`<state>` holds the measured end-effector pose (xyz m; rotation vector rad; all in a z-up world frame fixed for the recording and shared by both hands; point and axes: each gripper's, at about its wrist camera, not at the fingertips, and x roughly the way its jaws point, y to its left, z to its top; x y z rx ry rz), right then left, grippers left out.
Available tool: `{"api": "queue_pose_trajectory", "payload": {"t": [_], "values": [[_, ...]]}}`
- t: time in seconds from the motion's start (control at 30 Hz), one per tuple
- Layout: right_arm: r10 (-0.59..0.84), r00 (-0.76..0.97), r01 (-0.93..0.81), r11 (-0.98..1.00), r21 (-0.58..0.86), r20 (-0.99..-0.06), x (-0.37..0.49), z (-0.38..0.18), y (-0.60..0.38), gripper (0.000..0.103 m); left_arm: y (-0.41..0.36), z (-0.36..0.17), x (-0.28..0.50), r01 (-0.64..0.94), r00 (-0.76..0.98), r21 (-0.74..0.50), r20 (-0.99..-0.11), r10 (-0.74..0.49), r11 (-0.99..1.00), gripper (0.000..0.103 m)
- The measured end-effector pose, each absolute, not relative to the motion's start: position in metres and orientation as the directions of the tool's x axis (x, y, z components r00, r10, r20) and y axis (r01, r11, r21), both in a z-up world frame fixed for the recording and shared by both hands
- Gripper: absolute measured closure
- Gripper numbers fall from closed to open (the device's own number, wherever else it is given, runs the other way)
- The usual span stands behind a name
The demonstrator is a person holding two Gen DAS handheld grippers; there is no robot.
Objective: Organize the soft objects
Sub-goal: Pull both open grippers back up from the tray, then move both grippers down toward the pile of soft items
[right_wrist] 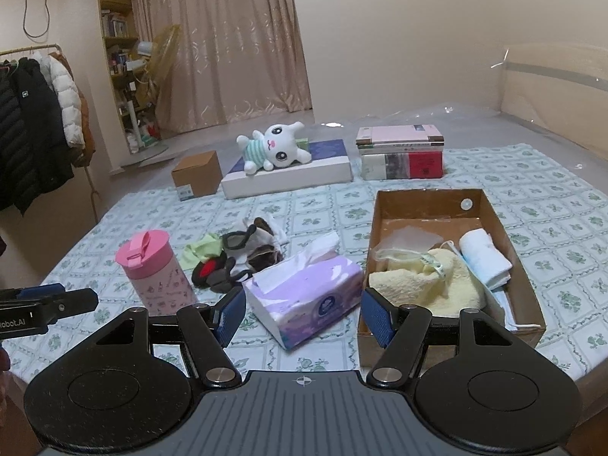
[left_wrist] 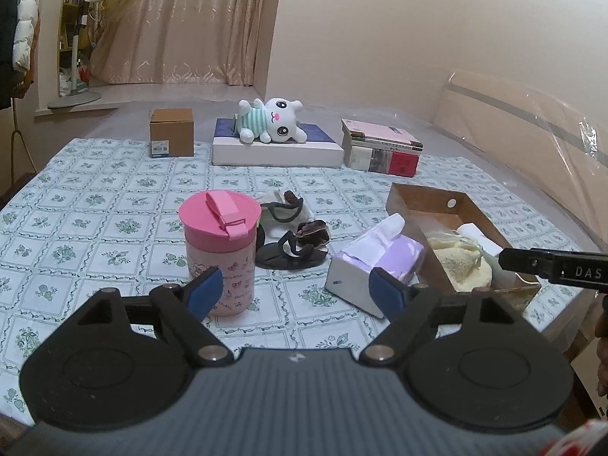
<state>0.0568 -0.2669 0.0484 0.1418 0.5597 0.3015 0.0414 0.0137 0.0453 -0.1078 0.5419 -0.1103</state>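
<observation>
A heap of dark socks and small cloths [left_wrist: 292,235] [right_wrist: 235,258] lies mid-bed between a pink lidded cup [left_wrist: 218,250] [right_wrist: 155,269] and a purple tissue pack [left_wrist: 372,262] [right_wrist: 304,288]. An open cardboard box [left_wrist: 425,193] [right_wrist: 429,193] on the right holds a yellow towel [right_wrist: 429,285] and a rolled white cloth [right_wrist: 484,254]. My left gripper [left_wrist: 294,288] hovers open and empty before the cup and the tissue pack. My right gripper [right_wrist: 304,313] is open and empty, short of the tissue pack and the box's near corner.
A white plush toy [left_wrist: 273,119] [right_wrist: 273,148] lies on a flat white box at the back. A small brown carton [left_wrist: 171,133] stands to its left and a stack of books [left_wrist: 383,148] to its right. Coats hang at the far left.
</observation>
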Motion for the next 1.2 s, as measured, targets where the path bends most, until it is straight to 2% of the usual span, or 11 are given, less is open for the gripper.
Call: {"api": "queue_pose_trajectory", "payload": {"t": [0.57,0.7,0.9,1.1,1.2], "values": [[0.349,0.771,-0.307,0.937,0.168,-0.532,0.084,0.043,-0.252,0.036,0.036,0.057,0.065,0.17,0.841,-0.059,-0.511,-0.176,0.984,0.021],[0.394,0.752,-0.41,0.907,0.093,-0.529,0.104,0.046,-0.241,0.036,0.054,0.065,0.083,0.228,0.833,-0.034,-0.511,-0.213,0.973,0.021],[0.433,0.713,-0.554,0.83,-0.065,-0.551,0.148,0.045,-0.225,0.036,0.094,0.078,0.122,0.319,0.826,0.072,-0.51,-0.24,0.945,0.021],[0.472,0.643,-0.651,0.751,-0.107,-0.604,0.202,0.033,-0.208,0.036,0.149,0.078,0.18,0.394,0.814,0.119,-0.506,-0.285,0.912,0.021],[0.483,0.604,-0.683,0.723,-0.101,-0.634,0.23,0.024,-0.198,0.036,0.176,0.068,0.212,0.409,0.79,0.073,-0.528,-0.313,0.91,0.021]]}}
